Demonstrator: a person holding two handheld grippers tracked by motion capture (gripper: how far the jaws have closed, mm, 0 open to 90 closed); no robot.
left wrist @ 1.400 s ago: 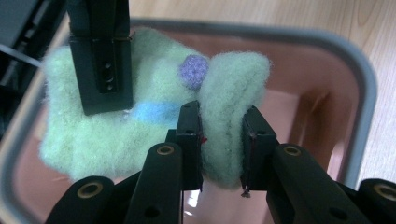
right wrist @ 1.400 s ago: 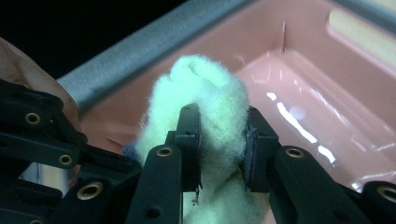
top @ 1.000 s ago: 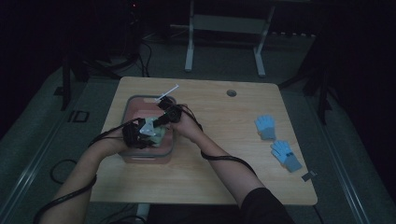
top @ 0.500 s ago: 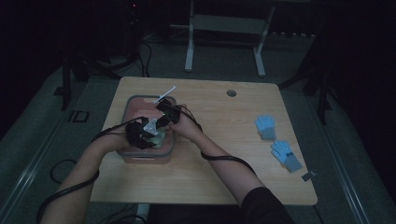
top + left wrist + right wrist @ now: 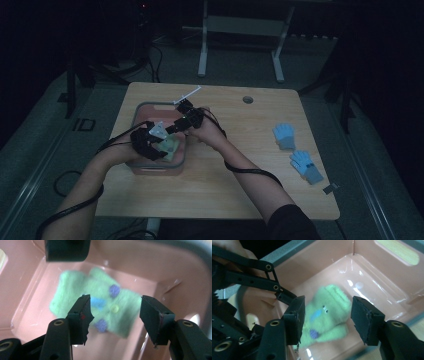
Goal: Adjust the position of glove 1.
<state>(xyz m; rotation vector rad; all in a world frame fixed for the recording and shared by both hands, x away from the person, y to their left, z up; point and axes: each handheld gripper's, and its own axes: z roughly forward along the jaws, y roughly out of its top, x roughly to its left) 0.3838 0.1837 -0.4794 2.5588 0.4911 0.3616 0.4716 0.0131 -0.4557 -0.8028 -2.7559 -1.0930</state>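
Both grippers crowd the open top of the bin (image 5: 141,109), near the desk's (image 5: 225,190) left edge; its walls hem in the glove (image 5: 100,307) on its floor. Two blue gloves (image 5: 299,152) lie near the right edge. Between them and the bin, the desk's middle is open.

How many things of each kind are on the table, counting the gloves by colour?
Pink bin: 1
Green gloves, lying in the bin: 1 pile, number unclear
Blue gloves, one and another: 2
Total: 4 things, counting the green pile as one
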